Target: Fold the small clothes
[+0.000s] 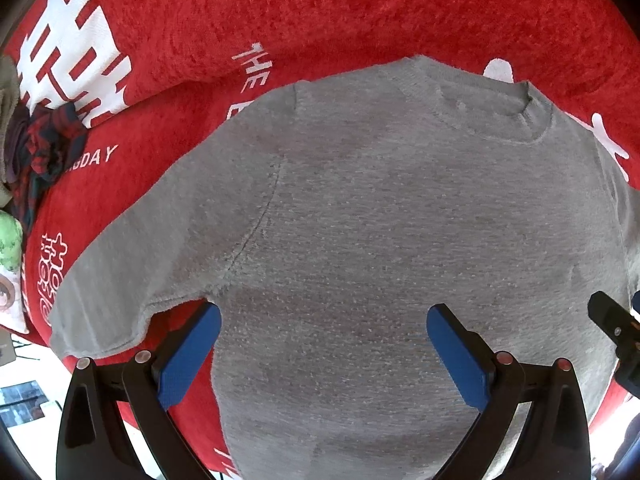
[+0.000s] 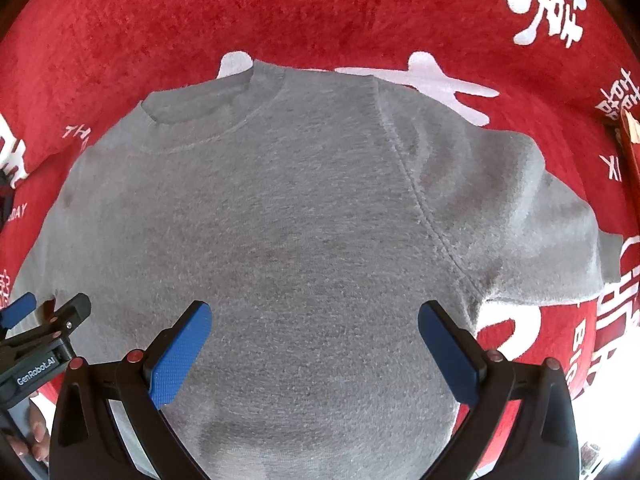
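Beneath both claws a grey sweater is spread flat on the red blanket, neck pointed away, long axis running forward. Each sleeve is flanked by its own claw: left claw and right claw, both spread, nothing pinched.

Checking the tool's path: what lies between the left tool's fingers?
Only grey shirt fabric; the left tool stands open over it, holding nothing, per the left wrist view.
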The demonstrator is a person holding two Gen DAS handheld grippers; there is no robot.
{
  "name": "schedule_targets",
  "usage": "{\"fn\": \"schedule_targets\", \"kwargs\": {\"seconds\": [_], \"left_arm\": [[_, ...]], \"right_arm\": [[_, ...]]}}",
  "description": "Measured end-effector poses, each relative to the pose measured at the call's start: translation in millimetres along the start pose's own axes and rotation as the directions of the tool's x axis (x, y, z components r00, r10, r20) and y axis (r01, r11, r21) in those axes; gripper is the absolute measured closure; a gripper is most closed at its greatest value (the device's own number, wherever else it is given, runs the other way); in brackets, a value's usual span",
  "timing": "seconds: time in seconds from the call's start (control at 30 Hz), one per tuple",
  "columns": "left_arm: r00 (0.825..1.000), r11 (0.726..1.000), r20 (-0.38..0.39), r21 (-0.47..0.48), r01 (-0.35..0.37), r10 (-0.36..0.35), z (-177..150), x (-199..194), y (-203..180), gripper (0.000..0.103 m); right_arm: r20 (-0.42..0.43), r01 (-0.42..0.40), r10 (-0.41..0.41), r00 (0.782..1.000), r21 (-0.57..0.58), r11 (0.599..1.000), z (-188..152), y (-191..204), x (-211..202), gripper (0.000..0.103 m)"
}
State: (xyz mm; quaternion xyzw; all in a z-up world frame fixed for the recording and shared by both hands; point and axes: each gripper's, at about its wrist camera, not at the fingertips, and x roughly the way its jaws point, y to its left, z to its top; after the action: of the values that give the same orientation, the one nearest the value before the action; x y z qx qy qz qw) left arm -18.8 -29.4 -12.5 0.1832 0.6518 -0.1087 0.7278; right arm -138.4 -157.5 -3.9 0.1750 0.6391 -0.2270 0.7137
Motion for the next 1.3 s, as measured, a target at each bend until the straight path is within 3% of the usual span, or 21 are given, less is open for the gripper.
{"fn": "schedule_targets", "kwargs": {"seconds": [0.33, 0.63, 1.1, 1.3], "left_arm": [[1.0, 0.998, 0.022, -0.056, -0.004, 0.006, -3, -9, -9, 0.0], [0.998, 0.99, 0.034, -0.135, 0.049, -0.045, -8, -19, 2, 0.0], [0.993, 0.971, 0.033, -0.207, 0.117, -0.113, -31, -3, 48, 0.0], [0.992, 0.963, 0.032, -0.238, 0.122, -0.118, -39, 2, 80, 0.0]], "right_arm": [[0.0, -0.038, 0.038, 0.999, -0.026, 0.999, 3, -5, 5, 0.0], [0.003, -0.048, 0.048, 0.999, -0.093, 0.994, 6, -2, 4, 0.0], [0.056, -0.067, 0.074, 0.996, -0.117, 0.991, -5, 11, -12, 0.0], [0.083, -0.095, 0.109, 0.991, -0.154, 0.984, -17, 36, -27, 0.0]]}}
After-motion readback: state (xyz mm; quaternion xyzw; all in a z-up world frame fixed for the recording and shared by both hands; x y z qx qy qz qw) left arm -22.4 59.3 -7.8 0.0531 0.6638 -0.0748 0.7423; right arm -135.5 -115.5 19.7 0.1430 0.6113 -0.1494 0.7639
